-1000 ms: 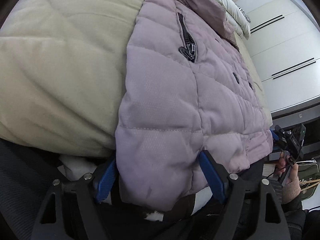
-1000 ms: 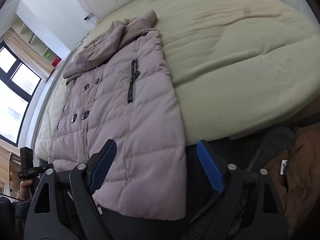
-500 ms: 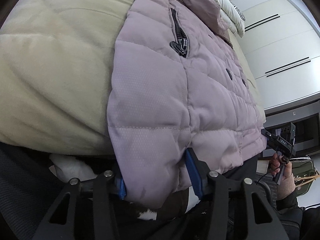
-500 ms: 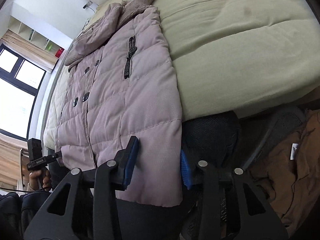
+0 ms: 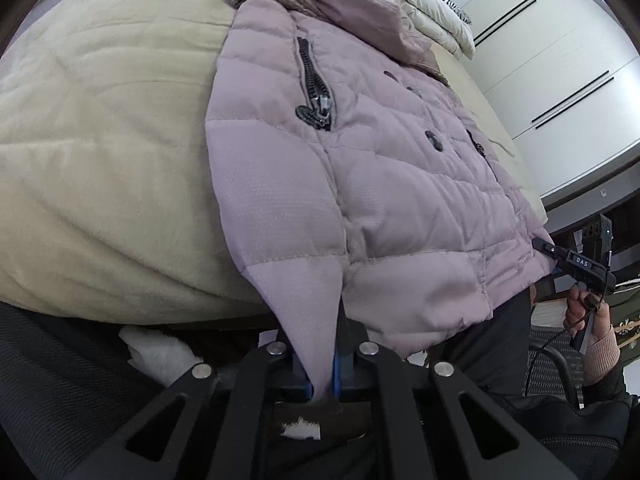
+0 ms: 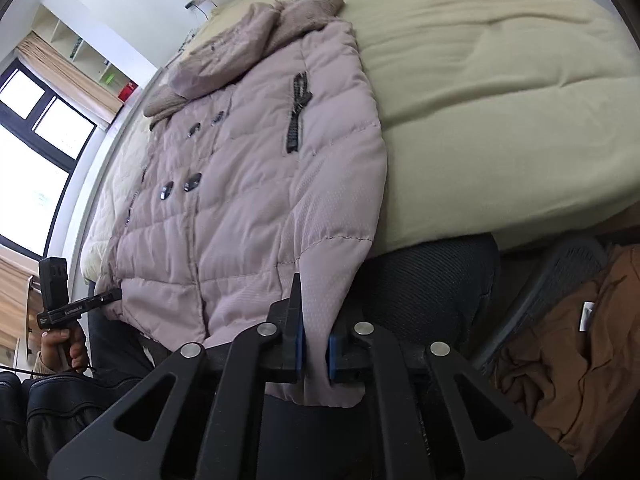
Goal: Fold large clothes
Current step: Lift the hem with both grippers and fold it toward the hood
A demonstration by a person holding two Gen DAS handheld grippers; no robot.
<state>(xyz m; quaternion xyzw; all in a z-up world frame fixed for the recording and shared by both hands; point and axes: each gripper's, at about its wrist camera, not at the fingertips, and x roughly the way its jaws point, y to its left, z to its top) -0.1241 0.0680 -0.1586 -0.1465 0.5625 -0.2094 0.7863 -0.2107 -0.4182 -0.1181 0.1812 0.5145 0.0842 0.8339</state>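
Left wrist view: a pale mauve quilted coat [image 5: 400,184] lies front-up on a bed [image 5: 100,152] covered in a beige quilt, its collar toward 12 o'clock and its hem hanging over the bed's near edge toward 6 o'clock. The left gripper [image 5: 322,372] is clamped on the coat's hem corner, the fabric drawn into a tight peak between the blue pads. A black pocket zip [image 5: 314,88] sits above the gripper, and dark buttons [image 5: 434,140] run toward 2 o'clock. At 3 o'clock the person's other hand [image 5: 588,312] holds the second gripper at the coat's far hem corner. White wardrobe doors [image 5: 560,60] fill the upper right.

Right wrist view: the same coat [image 6: 248,184] stretches from its knitted collar at 12 o'clock down to the hem at 6 o'clock. The right gripper [image 6: 314,344] is closed on the hem corner, cloth pinched between its pads and bulging below them. At 9 o'clock a hand [image 6: 64,344] holds the other gripper against the opposite hem corner. A window [image 6: 32,152] lies at 10 o'clock, and a brown garment [image 6: 568,352] lies at 4 o'clock.
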